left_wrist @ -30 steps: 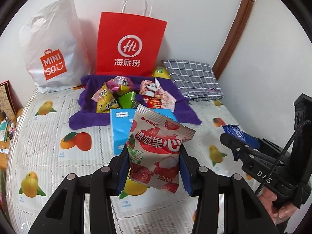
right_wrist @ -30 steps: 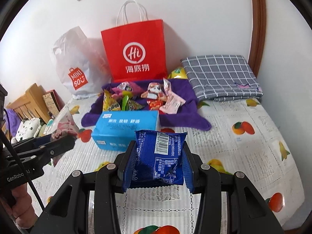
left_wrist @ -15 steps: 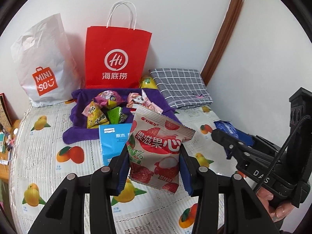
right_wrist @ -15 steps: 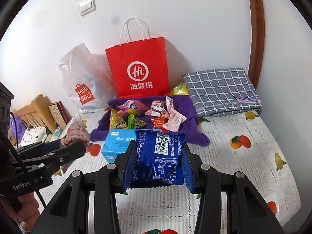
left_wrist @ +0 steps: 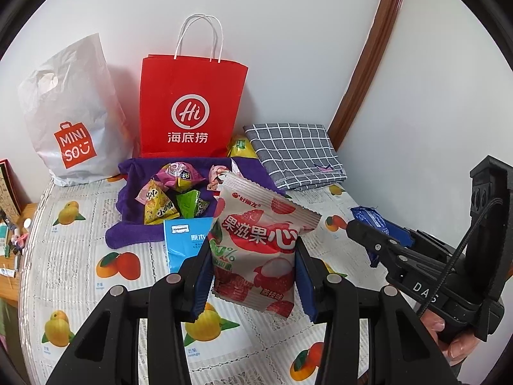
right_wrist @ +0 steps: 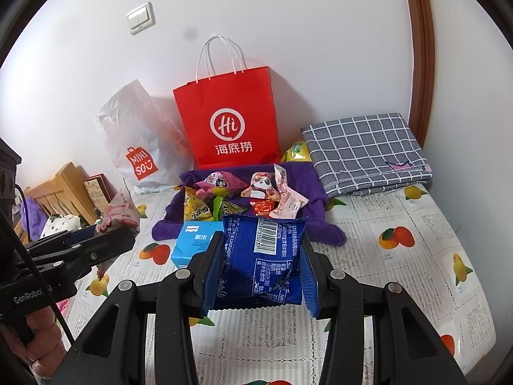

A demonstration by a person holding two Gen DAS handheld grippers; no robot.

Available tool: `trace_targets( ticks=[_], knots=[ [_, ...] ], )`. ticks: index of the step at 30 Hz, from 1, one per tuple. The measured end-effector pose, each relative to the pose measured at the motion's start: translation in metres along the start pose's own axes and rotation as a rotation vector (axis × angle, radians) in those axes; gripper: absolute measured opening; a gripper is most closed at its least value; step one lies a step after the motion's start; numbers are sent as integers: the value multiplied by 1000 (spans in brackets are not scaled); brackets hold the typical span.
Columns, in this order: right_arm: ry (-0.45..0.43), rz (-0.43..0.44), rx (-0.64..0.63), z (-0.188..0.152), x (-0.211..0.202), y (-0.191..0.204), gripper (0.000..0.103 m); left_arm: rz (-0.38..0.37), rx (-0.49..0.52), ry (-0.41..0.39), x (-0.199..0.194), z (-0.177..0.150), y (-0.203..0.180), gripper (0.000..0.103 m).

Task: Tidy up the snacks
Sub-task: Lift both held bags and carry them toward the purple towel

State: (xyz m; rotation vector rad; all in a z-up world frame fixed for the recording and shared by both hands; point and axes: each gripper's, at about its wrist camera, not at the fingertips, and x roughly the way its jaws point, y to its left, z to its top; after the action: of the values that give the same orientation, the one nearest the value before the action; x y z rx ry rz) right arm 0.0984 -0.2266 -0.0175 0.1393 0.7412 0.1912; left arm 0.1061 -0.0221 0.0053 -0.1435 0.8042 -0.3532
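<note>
Standing upright against the wall, the red paper bag (left_wrist: 189, 109) and the white plastic bag (left_wrist: 72, 112) beside it hide whatever they hold. Just before the red bag a purple cloth (left_wrist: 134, 208) lies rumpled on the fruit-print surface (left_wrist: 77, 256), and on it sits a heap of small snack packets (right_wrist: 243, 195): yellow, green, pink and red ones. A light-blue tissue pack (left_wrist: 184, 240) lies at the cloth's near edge. A folded grey checked cloth (right_wrist: 365, 150) rests to the right, with a yellow packet (right_wrist: 296, 152) tucked between it and the red bag.

The left gripper (left_wrist: 253, 271) has its fingers (left_wrist: 202, 276) closed on a pink-and-white lychee candy packet (left_wrist: 256, 250), held upright above the surface. The right gripper (right_wrist: 258, 269) has its fingers (right_wrist: 213, 272) pressed on a blue foil packet (right_wrist: 261, 260), barcode side toward the camera, also clear of the surface.

Compared with a second ago, both grippers have drawn back and up: the bags and the purple cloth look smaller and sit farther off, a wall switch (right_wrist: 139, 17) has come into the right view, and both grips are unchanged.
</note>
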Motion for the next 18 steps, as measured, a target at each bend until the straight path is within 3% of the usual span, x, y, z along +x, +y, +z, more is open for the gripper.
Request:
trace_targets(
  ticks=[10,18],
  knots=[
    [-9,34,40,1,9,-7,43,-13,25,50,8,5,-13,43],
    [6,5,24,-5,16,-9,43,-35,28,13,3,3,-14,43]
  ],
)
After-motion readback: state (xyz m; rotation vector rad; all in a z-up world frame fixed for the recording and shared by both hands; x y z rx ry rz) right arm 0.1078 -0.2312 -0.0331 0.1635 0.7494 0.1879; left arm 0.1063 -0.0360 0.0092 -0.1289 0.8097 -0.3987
